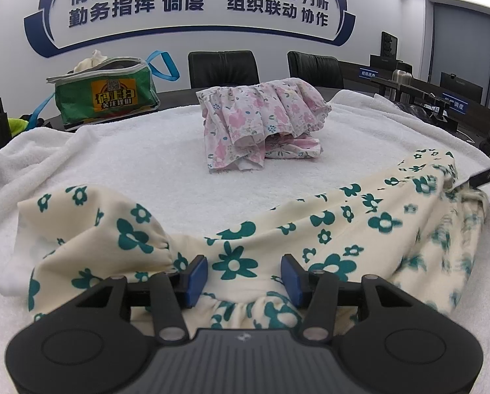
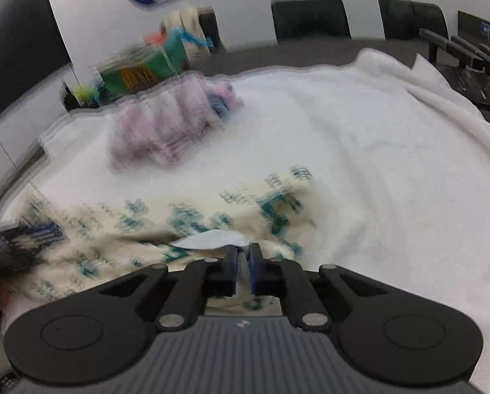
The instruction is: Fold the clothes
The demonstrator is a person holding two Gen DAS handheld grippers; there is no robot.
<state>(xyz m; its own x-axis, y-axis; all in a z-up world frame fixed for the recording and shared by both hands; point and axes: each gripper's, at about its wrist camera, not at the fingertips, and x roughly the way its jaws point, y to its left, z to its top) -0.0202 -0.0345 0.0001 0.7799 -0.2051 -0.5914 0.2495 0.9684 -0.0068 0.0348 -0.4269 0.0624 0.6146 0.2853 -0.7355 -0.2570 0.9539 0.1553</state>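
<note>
A: Where's the cream garment with green flowers [image 1: 271, 226]?

B: On the white towel [image 1: 146, 164], nearer than the folded pink floral piece [image 1: 261, 121] at the towel's middle.

A: And the left gripper [image 1: 244, 277]?

B: Jaws about half apart over the garment's gathered waistband, pads not pressing it.

A: The right gripper [image 2: 242, 262]?

B: Nearly closed, pinching a fold of the same garment at its edge. That view is blurred.

A towel [image 1: 146, 151] covers the tabletop [image 1: 179, 93]; a folded garment [image 1: 261, 121] lies on it toward the far side, and a spread garment [image 1: 310, 229] lies across the near edge. Behind the towel's left end stands a bag [image 1: 103, 98]. Two chairs [image 1: 223, 67] stand behind the tabletop, before the wall.
</note>
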